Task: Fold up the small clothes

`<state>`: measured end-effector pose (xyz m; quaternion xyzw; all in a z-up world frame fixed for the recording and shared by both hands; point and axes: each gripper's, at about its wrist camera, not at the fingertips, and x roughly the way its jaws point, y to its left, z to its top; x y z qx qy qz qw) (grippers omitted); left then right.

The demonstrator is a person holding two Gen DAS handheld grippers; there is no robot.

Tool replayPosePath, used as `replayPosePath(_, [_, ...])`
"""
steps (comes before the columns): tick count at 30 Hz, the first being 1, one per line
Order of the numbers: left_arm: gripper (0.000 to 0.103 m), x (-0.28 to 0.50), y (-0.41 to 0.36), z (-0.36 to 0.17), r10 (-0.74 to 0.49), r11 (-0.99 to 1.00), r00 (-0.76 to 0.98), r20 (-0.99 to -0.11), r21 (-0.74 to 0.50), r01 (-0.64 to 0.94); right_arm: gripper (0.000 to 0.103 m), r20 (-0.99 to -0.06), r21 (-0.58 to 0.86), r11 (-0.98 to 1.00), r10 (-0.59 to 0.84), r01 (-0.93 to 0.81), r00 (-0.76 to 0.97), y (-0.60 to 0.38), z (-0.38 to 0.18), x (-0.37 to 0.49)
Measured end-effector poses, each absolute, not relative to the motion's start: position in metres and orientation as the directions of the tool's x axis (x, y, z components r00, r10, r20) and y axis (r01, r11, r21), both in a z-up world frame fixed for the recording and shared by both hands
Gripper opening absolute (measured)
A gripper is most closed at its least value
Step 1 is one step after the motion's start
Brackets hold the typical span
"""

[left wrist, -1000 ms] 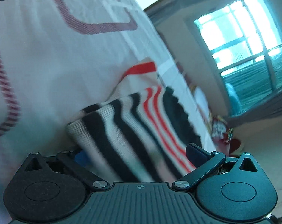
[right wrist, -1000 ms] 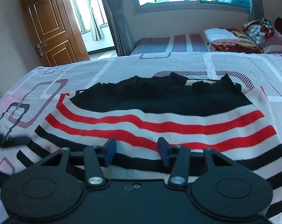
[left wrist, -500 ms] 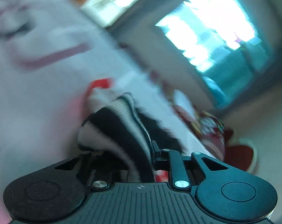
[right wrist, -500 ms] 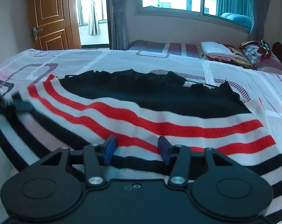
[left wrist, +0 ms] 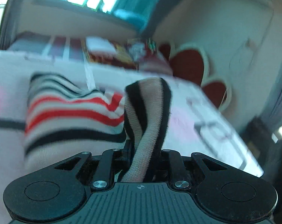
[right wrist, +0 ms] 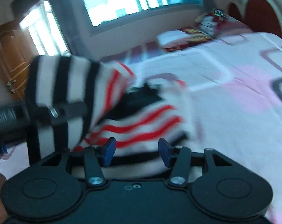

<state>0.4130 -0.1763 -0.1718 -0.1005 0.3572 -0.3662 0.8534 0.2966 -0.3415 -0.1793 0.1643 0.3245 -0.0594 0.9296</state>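
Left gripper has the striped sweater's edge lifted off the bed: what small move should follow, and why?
Probably carry the pinched edge across and lay it on the flat part. The left gripper is shut on the striped sweater, whose lifted flap hangs above the part lying on the bedsheet, the fold not yet laid. The right gripper is open over the near hem.

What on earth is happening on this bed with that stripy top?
A person is folding a small black, white and red striped knitted garment on a bed with a pink-and-white patterned sheet. The left tool is shut on one black-and-white edge of it and holds that edge up off the sheet, above the rest. The right tool is open at the garment's near edge, gripping nothing. The fold is only partway done.
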Motion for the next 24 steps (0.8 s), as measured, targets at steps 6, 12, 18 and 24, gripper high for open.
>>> replayPosePath(6, [0.073,0.398,-0.182,-0.159,-0.66,0.734,0.466,-0.589,-0.375,0.566,0.05,-0.659,0.273,0.937,0.017,0.218,0.752,-0.363,-0.186,0.268])
replayPosePath(12, [0.094,0.368,-0.158,-0.117,-0.688,0.719,0.512,-0.515,-0.385,0.579,0.053,-0.656,0.279,0.932,0.011,0.23,0.754,-0.378,-0.166,0.247])
replayPosePath(18, [0.094,0.402,-0.095,-0.124,-0.499,0.867,0.644,-0.58,-0.339,0.366,0.063,-0.627,0.313,0.921,0.016,0.233,0.779,-0.384,-0.146,0.234])
replayPosePath(24, [0.094,0.417,-0.085,-0.173,-0.431,0.901,0.576,-0.695,-0.291,0.323,0.07,-0.581,0.42,0.892,0.121,0.169,0.805,-0.376,-0.132,0.232])
